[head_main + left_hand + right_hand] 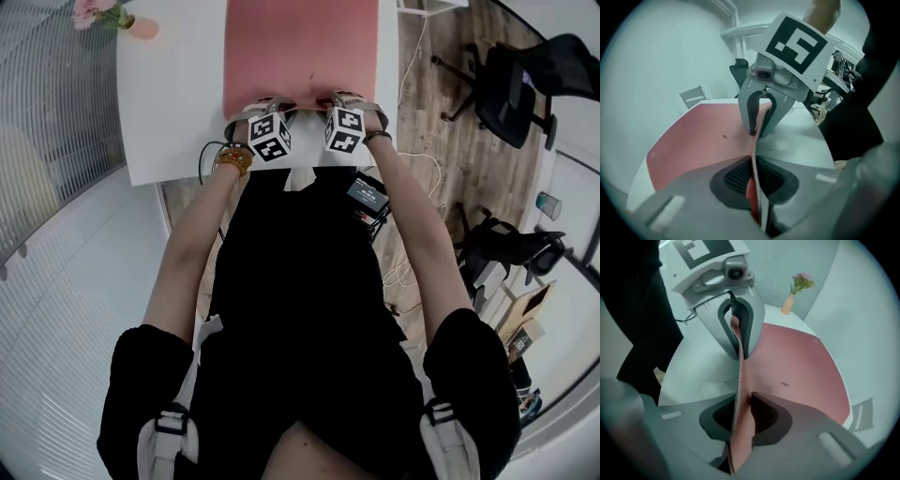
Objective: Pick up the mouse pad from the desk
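Pinching the mouse pad [300, 52] along its near edge, your left gripper [264, 105] and right gripper [340, 101] both have fingers clamped on it, side by side at the near edge of the desk [178, 103]. The pinched strip stands upright; the rest lies flat.

No words, brands or numbers could be read anywhere.

- Left marker cube [270, 137], on the left gripper [275, 103]: its faces carried black-and-white square code patterns, no letters.
- Right marker cube [345, 129], on the right gripper [328, 99]: same kind of code, with a different pattern. One face filled much of the left gripper view.
- Mouse pad [300, 47]: a small pale mark sat near one far corner, too small to read.
- Black device [367, 195] at the person's waist: it bore a pale label with print too fine to make out.
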A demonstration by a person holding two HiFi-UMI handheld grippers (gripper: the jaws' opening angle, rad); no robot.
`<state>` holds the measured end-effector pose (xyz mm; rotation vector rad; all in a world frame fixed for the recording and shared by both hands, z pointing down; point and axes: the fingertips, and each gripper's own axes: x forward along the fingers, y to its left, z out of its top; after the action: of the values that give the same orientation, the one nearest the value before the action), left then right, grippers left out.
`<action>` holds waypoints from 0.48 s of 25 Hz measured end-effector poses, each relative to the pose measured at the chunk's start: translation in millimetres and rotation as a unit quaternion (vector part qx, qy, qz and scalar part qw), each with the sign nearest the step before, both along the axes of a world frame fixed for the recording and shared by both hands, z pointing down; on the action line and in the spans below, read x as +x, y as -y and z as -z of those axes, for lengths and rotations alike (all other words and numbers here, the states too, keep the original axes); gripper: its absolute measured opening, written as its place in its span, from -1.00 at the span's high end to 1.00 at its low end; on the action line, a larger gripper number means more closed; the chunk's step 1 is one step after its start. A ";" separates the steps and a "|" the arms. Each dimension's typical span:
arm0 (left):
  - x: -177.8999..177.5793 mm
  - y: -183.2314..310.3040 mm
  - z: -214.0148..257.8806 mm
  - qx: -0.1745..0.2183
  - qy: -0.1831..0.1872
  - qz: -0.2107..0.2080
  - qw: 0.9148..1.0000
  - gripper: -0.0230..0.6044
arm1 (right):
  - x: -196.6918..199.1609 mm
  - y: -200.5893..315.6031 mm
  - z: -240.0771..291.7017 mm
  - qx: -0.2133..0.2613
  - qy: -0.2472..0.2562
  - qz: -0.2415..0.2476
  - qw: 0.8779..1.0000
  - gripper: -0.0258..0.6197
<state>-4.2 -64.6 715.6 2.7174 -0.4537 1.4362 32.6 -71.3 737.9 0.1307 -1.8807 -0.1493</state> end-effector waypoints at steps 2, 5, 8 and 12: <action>0.3 -2.1 -1.9 -0.019 0.000 -0.005 1.000 0.86 | 0.8 -0.2 -1.6 -0.018 0.005 -0.030 0.999 0.73; 4.6 -4.4 -3.0 -0.050 -0.007 -0.006 0.999 0.87 | 4.3 -1.0 -0.4 -0.043 -0.001 -0.052 0.998 0.77; 6.4 -4.1 -4.6 -0.087 -0.005 0.015 0.996 0.87 | 6.2 -2.1 -0.5 -0.059 -0.008 -0.063 0.996 0.78; 6.7 -7.7 -2.1 -0.093 0.000 0.041 0.995 0.87 | 7.6 -6.2 3.9 -0.064 -0.003 -0.076 0.995 0.79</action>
<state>2.4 -56.9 717.7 2.5231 -0.4043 1.3835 40.2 -65.0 734.0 0.1856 -1.8615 0.0751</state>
